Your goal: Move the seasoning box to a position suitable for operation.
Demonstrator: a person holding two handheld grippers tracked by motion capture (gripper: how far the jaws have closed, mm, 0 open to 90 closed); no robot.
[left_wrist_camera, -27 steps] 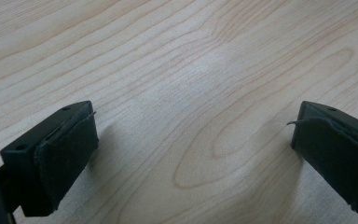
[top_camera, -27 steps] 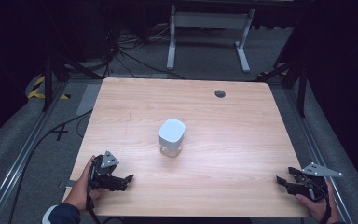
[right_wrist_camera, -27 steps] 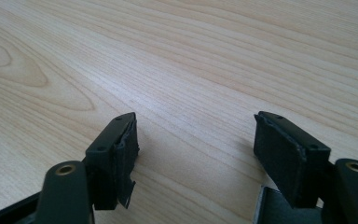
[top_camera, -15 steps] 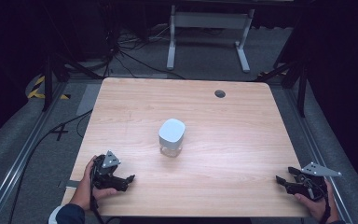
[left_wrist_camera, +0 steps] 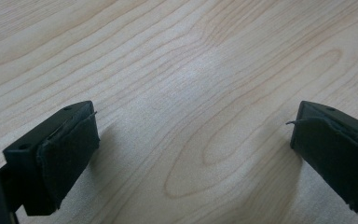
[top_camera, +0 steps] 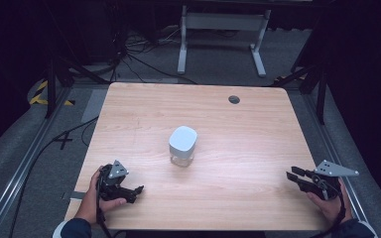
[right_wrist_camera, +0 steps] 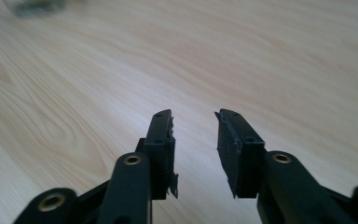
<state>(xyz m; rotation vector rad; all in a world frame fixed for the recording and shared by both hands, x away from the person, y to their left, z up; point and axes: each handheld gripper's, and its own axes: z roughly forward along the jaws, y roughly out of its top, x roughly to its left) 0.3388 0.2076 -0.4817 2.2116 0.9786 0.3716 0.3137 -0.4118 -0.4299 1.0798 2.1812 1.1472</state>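
Note:
A clear jar with a white lid [top_camera: 183, 145] stands upright at the middle of the wooden table [top_camera: 238, 124]. My left gripper [top_camera: 138, 190] rests at the front left corner, held in a hand, well short of the jar. In the left gripper view it [left_wrist_camera: 191, 149] is open wide over bare wood, nothing between the pads. My right gripper [top_camera: 291, 175] sits at the front right edge and points left. Its jaws stand a narrow gap apart [right_wrist_camera: 195, 126] with nothing held. The jar's base [right_wrist_camera: 37, 7] is a blur far ahead of it.
A round cable hole [top_camera: 234, 99] lies near the table's far right edge. Beyond the table are a white stand [top_camera: 221, 29], cables on the floor [top_camera: 129, 54] and dark frame legs [top_camera: 322, 84]. Bare wood surrounds the jar on all sides.
The left hand and its gripper have shifted slightly at the front left corner. The right gripper and the jar have stayed put.

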